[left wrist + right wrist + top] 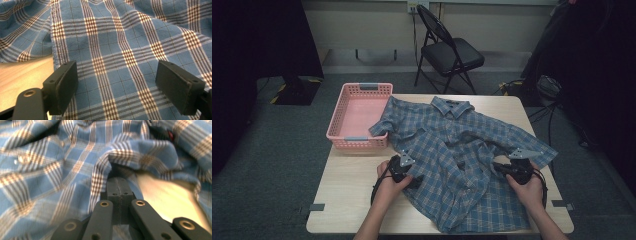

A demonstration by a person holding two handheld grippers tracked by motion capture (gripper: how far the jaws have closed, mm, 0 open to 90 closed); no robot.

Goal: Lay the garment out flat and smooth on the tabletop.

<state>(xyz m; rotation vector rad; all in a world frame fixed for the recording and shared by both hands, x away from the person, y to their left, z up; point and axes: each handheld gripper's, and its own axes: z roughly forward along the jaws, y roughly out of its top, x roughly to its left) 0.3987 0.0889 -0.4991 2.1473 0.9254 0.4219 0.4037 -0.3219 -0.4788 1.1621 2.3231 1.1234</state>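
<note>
Plaid shirt (462,160) spread across the table (347,200), a sleeve draped onto the pink basket (343,120).

Your left gripper (117,85) hovers with jaws spread wide over the shirt's left edge, bare wood beside it. Your right gripper (119,188) is clenched, its tips tucked under a fold; whether it pinches cloth you can't tell.

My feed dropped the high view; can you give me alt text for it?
A blue plaid shirt lies spread on a wooden table, one sleeve draped over a pink basket. The left gripper and right gripper rest at its sides. A black chair stands behind.
</note>
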